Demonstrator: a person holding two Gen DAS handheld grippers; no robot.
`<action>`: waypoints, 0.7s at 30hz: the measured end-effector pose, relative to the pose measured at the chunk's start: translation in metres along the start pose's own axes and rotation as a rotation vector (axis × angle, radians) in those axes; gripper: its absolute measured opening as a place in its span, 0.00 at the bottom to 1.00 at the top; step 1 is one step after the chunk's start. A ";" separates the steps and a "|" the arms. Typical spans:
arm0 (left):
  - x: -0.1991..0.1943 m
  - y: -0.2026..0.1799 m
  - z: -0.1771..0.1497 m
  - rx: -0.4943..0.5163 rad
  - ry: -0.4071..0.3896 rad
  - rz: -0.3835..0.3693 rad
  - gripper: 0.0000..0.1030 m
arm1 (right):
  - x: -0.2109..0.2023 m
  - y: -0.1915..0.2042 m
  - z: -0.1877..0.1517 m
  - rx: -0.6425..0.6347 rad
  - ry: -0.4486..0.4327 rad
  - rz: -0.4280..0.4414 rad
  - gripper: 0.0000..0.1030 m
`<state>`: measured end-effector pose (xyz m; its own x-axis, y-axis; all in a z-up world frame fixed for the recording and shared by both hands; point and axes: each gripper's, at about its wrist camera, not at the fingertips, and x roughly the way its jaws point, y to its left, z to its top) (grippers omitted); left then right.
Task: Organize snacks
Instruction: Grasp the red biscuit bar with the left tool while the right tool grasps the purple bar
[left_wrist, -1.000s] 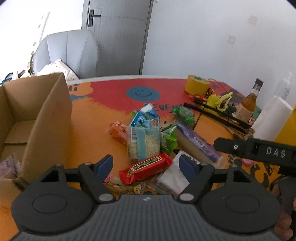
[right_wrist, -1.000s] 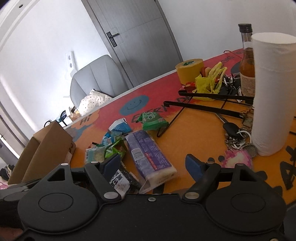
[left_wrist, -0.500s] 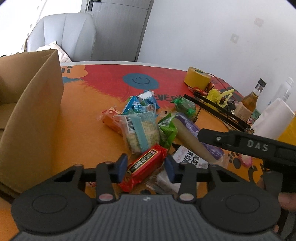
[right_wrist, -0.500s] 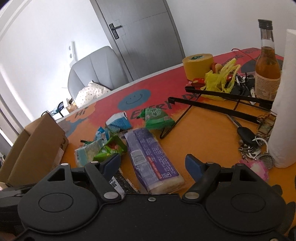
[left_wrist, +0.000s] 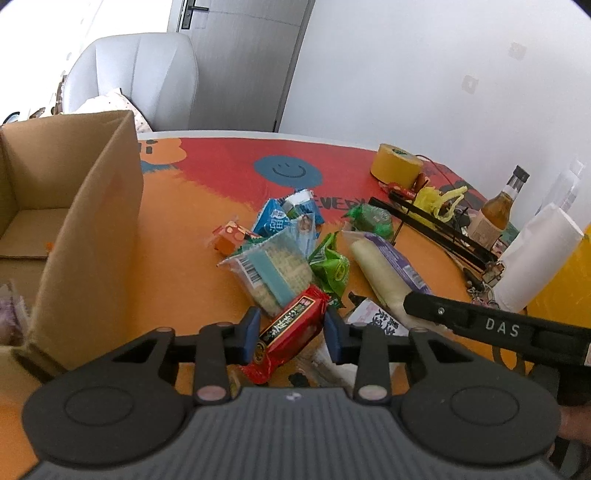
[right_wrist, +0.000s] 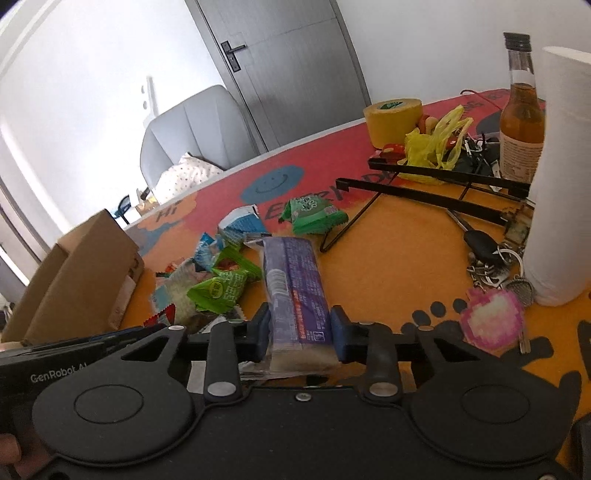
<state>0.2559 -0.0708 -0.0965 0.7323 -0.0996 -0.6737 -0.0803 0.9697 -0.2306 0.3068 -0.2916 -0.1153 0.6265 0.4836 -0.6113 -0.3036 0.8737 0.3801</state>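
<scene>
surface: orange-red table (left_wrist: 184, 206) (smiley print) | left gripper (left_wrist: 290, 334) closing on red snack bar (left_wrist: 291, 332) | right gripper (right_wrist: 300, 334) closing on purple pack (right_wrist: 295, 288) | cardboard box (left_wrist: 88, 236) left of left gripper | grey door (right_wrist: 288, 66) beyond

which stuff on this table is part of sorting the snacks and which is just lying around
Part of the job:
- red bar, in the left tongs, closing
- purple pack, in the right tongs, closing
- green packet
- cracker pack
- blue packets
- orange packet
- box

Lying about:
- tape
- bottle
- paper roll
- keys
- yellow bag
</scene>
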 end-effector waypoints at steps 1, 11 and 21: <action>-0.002 0.000 0.000 0.001 -0.005 0.001 0.34 | -0.003 0.000 0.000 0.004 -0.006 0.004 0.26; -0.027 0.001 0.003 0.001 -0.065 0.011 0.34 | -0.026 0.009 -0.001 0.013 -0.056 0.052 0.12; -0.052 0.010 0.005 -0.013 -0.119 0.019 0.34 | -0.043 0.028 0.000 -0.015 -0.090 0.085 0.05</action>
<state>0.2200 -0.0550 -0.0603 0.8058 -0.0534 -0.5898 -0.1028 0.9682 -0.2280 0.2712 -0.2884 -0.0788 0.6595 0.5500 -0.5123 -0.3689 0.8307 0.4170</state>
